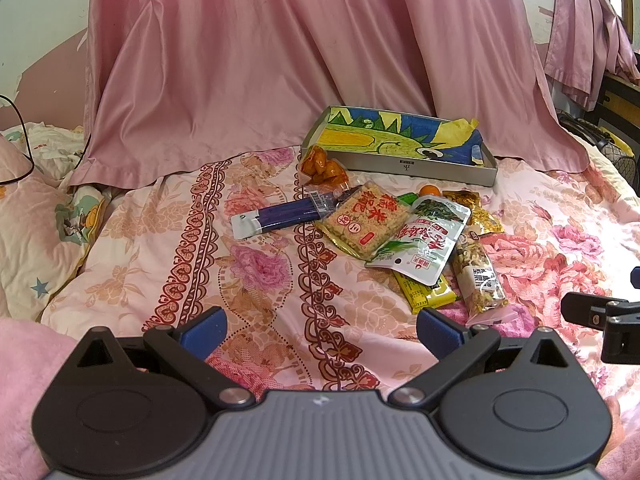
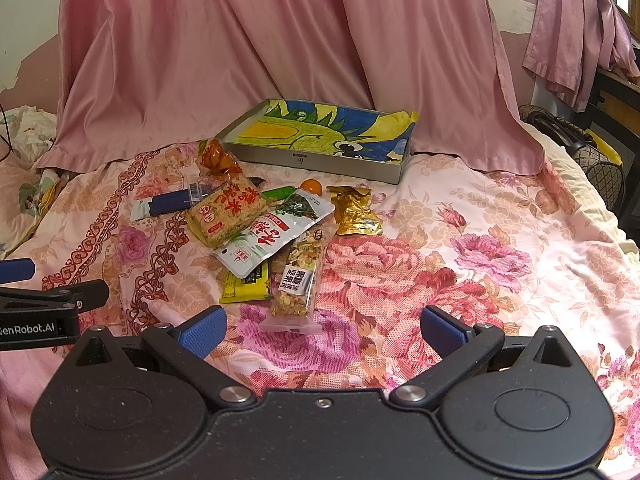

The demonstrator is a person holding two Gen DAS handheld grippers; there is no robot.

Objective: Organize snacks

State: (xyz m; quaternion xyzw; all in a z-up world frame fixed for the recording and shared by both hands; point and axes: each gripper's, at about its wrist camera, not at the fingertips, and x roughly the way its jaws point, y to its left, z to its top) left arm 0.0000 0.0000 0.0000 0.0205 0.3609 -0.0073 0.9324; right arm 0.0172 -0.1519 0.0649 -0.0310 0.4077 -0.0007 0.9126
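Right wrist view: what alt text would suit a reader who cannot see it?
An open gripper hovers over a floral bedspread, facing a heap of snack packets lying in front of a metal tray lined with a colourful drawing.

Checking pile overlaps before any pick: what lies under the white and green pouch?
Under the white and green pouch lie part of the yellow packet, the top of the clear nut mix bag and an edge of the rice cracker pack. Anything else beneath is hidden.

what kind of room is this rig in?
Most likely a bedroom: the snacks lie on a bed with a floral sheet, a pillow sits at the left edge, and pink curtains hang by a window.
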